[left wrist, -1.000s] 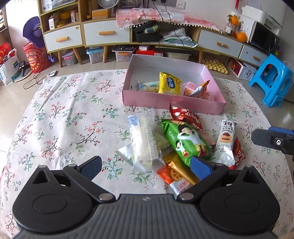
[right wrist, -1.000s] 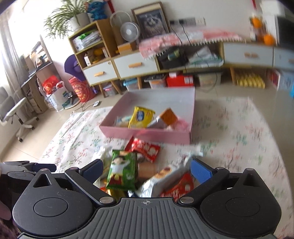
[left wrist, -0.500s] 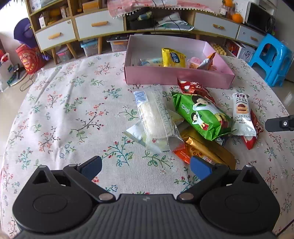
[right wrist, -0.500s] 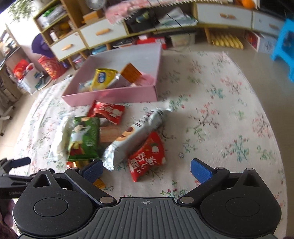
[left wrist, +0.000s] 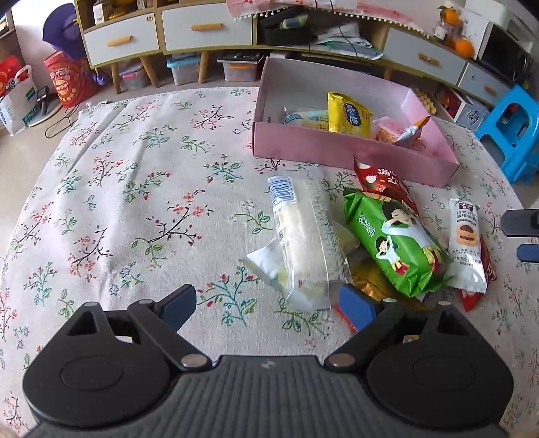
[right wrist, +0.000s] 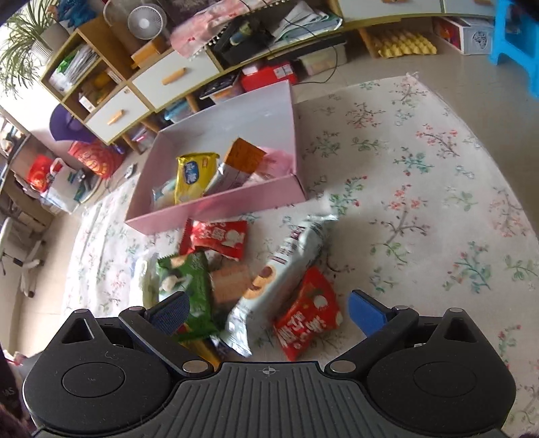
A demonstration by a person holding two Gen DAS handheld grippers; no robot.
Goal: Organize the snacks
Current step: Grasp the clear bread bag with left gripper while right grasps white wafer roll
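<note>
A pile of snack packets lies on the flowered tablecloth in front of a pink box (left wrist: 337, 150). In the left wrist view my left gripper (left wrist: 267, 306) hovers low at the pile's near end. Its jaws are closing, and the tip of a clear-wrapped white cake packet (left wrist: 303, 242) lies between them untouched. A green packet (left wrist: 394, 242) and a red packet (left wrist: 384, 182) lie to the right of it. My right gripper (right wrist: 268, 315) stands open over a white chocolate-pie packet (right wrist: 286, 269) and another red packet (right wrist: 306, 313). The pink box (right wrist: 215, 209) holds a yellow packet (right wrist: 195, 171) and a few others.
The right gripper's tip (left wrist: 522, 225) shows at the right edge of the left wrist view. A blue stool (left wrist: 512, 131) stands beyond the table's right edge. A low cabinet with drawers (left wrist: 205, 30) runs along the far wall. Bare cloth (left wrist: 134, 202) lies left of the pile.
My left gripper has sunk toward the near end of the pile and its jaws have narrowed a little. My right gripper has rolled and come down closer over the white and red packets.
</note>
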